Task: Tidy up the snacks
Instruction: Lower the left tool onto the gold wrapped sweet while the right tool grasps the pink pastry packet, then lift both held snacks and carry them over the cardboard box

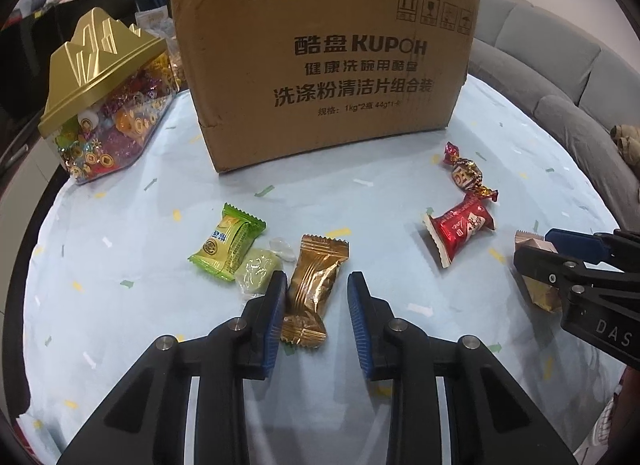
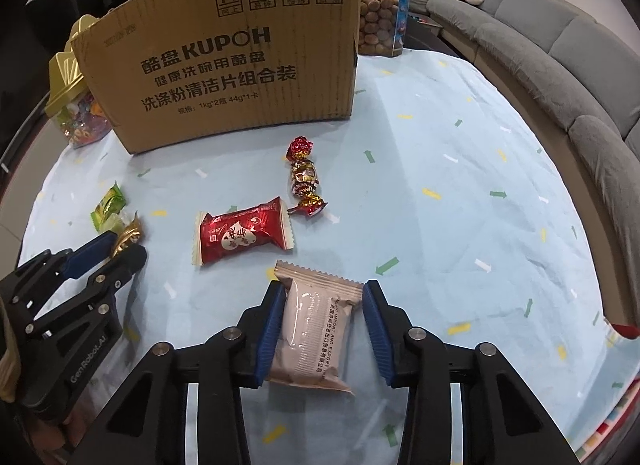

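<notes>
My left gripper is open, its fingers on either side of a gold snack packet that lies on the light blue tablecloth; the left pad touches it. My right gripper is open around a pale pink-brown snack packet, both pads close to its sides. A red packet and a red-gold twisted candy lie between the grippers and the cardboard box. A green packet and a pale green wrapped sweet lie left of the gold one.
A clear candy tub with a gold lid stands left of the box. A jar of round brown snacks stands behind the box's right corner. A grey sofa curves round the table's right side.
</notes>
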The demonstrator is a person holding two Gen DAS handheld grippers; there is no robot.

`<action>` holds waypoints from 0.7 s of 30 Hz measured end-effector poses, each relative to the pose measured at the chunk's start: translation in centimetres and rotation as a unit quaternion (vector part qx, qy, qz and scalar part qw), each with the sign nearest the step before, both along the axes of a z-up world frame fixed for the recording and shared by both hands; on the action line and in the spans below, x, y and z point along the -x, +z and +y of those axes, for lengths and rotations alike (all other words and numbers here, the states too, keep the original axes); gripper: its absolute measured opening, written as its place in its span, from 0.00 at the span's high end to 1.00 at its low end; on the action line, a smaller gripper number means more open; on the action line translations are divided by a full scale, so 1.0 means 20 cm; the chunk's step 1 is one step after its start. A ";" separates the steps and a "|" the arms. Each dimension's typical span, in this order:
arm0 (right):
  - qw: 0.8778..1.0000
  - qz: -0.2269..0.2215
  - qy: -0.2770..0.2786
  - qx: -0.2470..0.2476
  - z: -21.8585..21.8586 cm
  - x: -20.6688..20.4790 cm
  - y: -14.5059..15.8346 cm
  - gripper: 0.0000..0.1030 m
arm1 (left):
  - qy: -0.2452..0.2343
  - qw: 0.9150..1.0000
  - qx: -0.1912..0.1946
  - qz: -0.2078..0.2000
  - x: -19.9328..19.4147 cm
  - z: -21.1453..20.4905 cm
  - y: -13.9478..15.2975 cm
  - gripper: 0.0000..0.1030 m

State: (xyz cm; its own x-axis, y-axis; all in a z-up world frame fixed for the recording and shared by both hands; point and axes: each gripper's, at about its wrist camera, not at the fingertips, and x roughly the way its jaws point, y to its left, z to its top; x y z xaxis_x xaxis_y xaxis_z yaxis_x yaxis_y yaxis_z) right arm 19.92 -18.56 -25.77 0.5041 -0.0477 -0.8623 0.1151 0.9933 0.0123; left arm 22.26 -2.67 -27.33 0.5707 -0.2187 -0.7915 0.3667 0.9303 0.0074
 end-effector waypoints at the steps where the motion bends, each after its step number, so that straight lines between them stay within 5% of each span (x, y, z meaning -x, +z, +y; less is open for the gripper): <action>1: 1.000 -0.001 0.001 0.000 0.00 0.00 0.00 0.62 | -0.001 1.000 0.000 0.000 0.00 0.00 0.00 0.72; 7: 1.000 -0.005 0.008 -0.001 0.00 0.00 0.01 0.67 | -0.005 1.000 -0.002 -0.003 0.01 -0.02 0.00 0.80; 21: 1.000 -0.018 0.012 0.005 0.01 0.02 0.07 0.68 | 0.005 1.000 -0.005 -0.014 0.02 -0.01 0.05 0.81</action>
State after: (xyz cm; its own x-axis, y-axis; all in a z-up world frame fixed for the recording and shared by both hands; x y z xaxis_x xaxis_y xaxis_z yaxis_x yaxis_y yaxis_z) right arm 19.50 -18.38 -24.36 0.5365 -0.0439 -0.8427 0.0918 0.9958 0.0066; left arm 21.89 -2.96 -26.24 0.5950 -0.2044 -0.7773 0.3570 0.9337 0.0277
